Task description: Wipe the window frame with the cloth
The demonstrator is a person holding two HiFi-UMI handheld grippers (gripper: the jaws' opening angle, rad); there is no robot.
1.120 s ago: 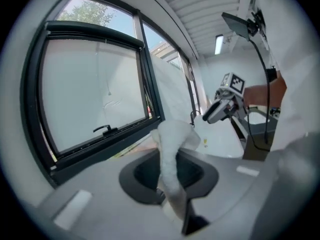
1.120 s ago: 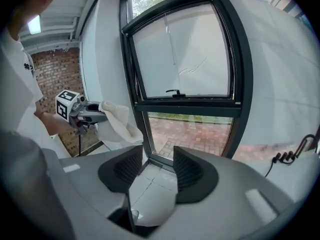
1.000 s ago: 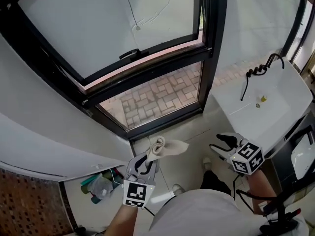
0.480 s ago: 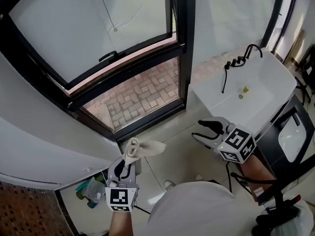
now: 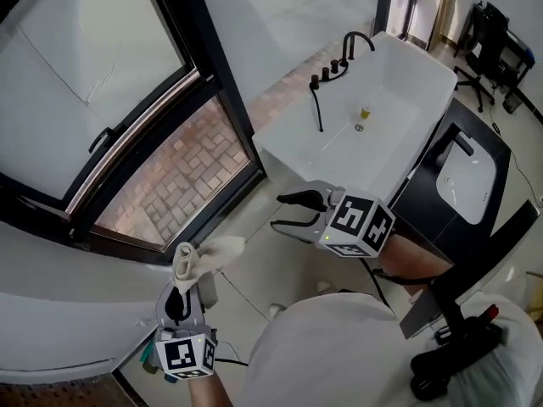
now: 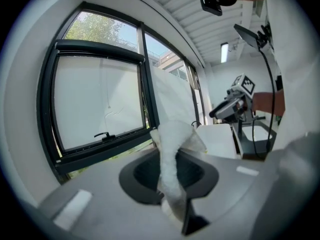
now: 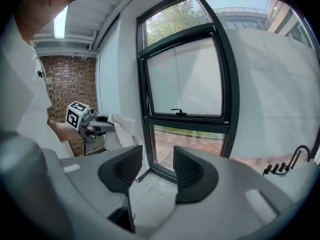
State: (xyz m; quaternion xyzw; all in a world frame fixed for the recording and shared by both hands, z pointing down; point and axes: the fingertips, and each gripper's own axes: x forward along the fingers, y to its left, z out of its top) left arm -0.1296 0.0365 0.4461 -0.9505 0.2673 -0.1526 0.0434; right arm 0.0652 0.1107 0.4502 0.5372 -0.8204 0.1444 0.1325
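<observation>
A cream cloth (image 5: 202,258) is bunched between the jaws of my left gripper (image 5: 182,291), which is shut on it; the cloth (image 6: 172,159) stands up from the jaws in the left gripper view. The black window frame (image 5: 208,91) with its tilted sash and handle (image 5: 102,136) lies ahead and to the left, well apart from the cloth. The frame (image 7: 230,84) also fills the right gripper view. My right gripper (image 5: 293,213) is open and empty, held over the floor near the sink; its jaws (image 7: 155,169) stand apart.
A white sink (image 5: 382,117) with a black tap (image 5: 356,41) stands to the right of the window. A black stand with a white basin (image 5: 467,176) is at the right. A black chair (image 5: 488,24) is at the far right. Brick paving (image 5: 178,176) shows through the lower pane.
The head view has swung to the right, so the window sits further left and the sink is central. Both grippers stay low, the left still holding the cloth.
</observation>
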